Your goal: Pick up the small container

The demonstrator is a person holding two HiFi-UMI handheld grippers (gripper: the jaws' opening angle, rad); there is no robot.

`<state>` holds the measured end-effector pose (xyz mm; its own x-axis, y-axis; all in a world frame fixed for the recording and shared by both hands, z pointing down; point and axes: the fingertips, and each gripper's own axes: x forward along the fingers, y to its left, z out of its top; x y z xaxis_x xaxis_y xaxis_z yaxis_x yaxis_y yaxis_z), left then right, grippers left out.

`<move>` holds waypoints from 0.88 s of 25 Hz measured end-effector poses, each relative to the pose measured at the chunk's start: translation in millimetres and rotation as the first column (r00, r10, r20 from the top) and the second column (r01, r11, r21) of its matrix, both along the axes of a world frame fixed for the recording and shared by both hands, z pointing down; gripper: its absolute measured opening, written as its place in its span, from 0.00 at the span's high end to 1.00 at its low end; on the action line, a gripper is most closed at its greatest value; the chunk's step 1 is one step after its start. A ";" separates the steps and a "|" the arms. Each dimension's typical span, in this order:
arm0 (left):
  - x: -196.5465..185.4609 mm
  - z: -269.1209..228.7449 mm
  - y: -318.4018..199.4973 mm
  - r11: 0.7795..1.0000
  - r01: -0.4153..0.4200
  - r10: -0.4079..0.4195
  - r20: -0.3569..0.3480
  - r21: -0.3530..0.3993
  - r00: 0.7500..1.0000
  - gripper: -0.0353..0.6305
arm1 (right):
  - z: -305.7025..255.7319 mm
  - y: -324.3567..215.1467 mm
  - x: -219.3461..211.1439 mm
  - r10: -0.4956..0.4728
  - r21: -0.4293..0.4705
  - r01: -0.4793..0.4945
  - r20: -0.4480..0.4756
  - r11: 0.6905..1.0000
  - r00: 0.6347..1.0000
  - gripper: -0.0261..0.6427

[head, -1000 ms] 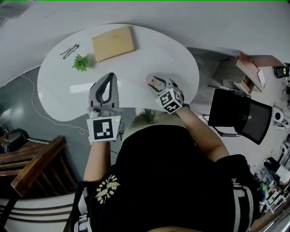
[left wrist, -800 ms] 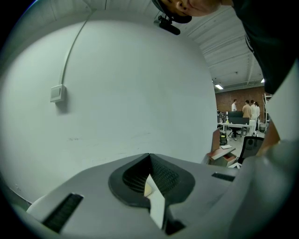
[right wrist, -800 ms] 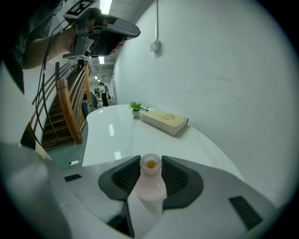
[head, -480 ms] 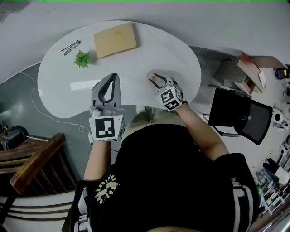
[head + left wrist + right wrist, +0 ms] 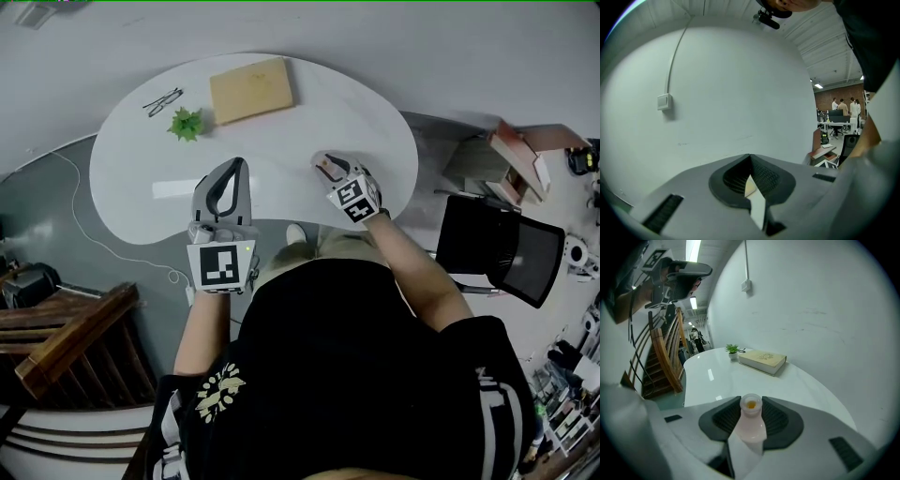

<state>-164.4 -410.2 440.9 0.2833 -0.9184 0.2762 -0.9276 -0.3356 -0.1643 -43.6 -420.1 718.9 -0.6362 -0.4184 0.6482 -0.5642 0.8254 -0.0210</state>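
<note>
The small container [image 5: 751, 423] is a pale pink bottle with an orange spot in its open mouth. It stands upright between the pads of my right gripper [image 5: 751, 414], whose jaws have just been closing and now press on both its sides. In the head view my right gripper [image 5: 325, 166] sits over the near right part of the white table [image 5: 309, 122]. My left gripper [image 5: 240, 164] hovers over the table's near edge with its tips together and nothing in it. In the left gripper view the left gripper [image 5: 750, 157] faces a bare white wall.
A tan book [image 5: 250, 89] lies at the table's far side, with a small green plant [image 5: 187, 123] and a pair of glasses [image 5: 163, 101] to its left. A black chair [image 5: 497, 248] stands at the right. Wooden stairs [image 5: 66, 337] are at the lower left.
The right jaws have drawn in onto the small container. My left gripper has moved a little farther over the table. The right hand stays where it was.
</note>
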 end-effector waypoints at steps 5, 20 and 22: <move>-7.5 -12.1 8.9 1.000 -0.004 0.004 0.043 0.004 0.999 0.92 | -15.0 3.4 6.1 0.027 -0.009 -0.027 0.012 1.000 1.000 0.74; 10.2 -47.8 21.8 0.996 -0.059 0.057 0.035 0.067 0.998 0.92 | -119.6 19.4 28.1 0.084 0.032 -0.084 -0.011 0.996 0.996 0.74; 13.6 -51.3 26.0 0.995 -0.075 0.072 0.042 0.072 0.996 0.92 | -135.5 23.1 28.4 0.080 0.039 -0.079 -0.009 0.996 0.997 0.73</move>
